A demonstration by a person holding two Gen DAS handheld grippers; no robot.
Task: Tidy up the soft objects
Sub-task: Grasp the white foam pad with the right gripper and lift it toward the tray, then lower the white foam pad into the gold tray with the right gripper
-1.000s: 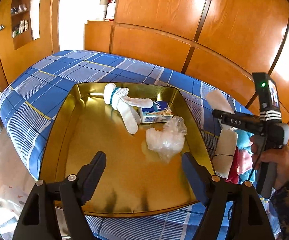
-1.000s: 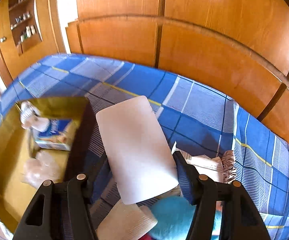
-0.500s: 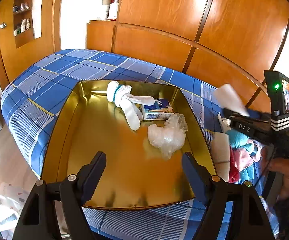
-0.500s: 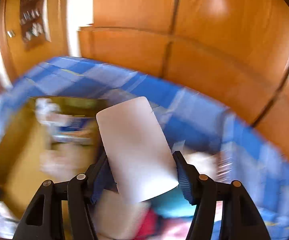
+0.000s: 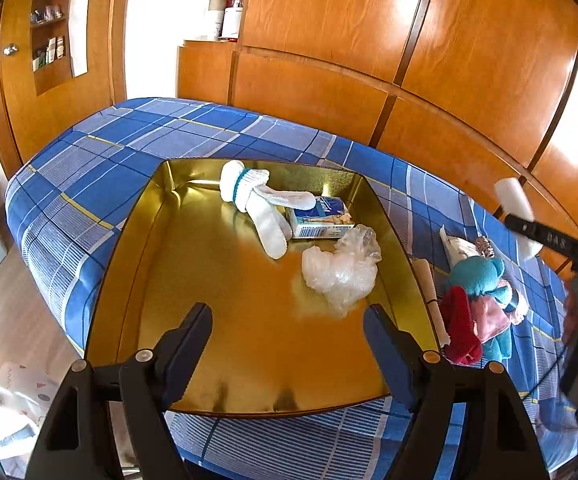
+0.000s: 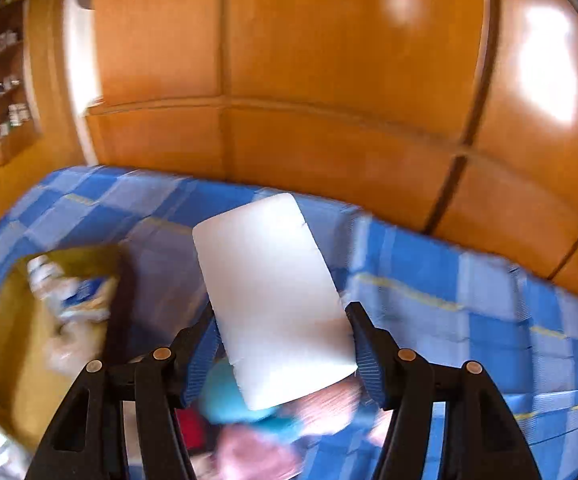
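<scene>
On the blue plaid bed (image 5: 209,132), toward nine o'clock in the left view, a gold tray (image 5: 129,280) lies flat and already holds soft things along its far side: a pair of white socks (image 5: 261,204) at about twelve o'clock, a small blue carton (image 5: 321,222) touching them, and a crumpled clear bag (image 5: 343,268) just beside the carton. It looks like the collecting place, so what lies outside it is probably still to be moved. The left gripper (image 5: 287,330) hovers over the tray's near half with its jaws spread wide and nothing between them, likely waiting its turn. Past the tray's right rim, at about three o'clock, a rolled cloth (image 5: 429,292) lies against the rim, then a red cloth (image 5: 459,320) and a teal plush toy (image 5: 485,280) bunched together on the bed. Farther right, the right gripper (image 6: 283,328) is clamped on a white foam block (image 6: 269,292), pinching its lower end so most of it stands out forward; the block is in the air above the plush pile, well apart from the tray. The left view alone shows the tray's contents sharply and the block as a small white tip at two o'clock; the right view alone shows the grip on it, while its surroundings are smeared by blur.
</scene>
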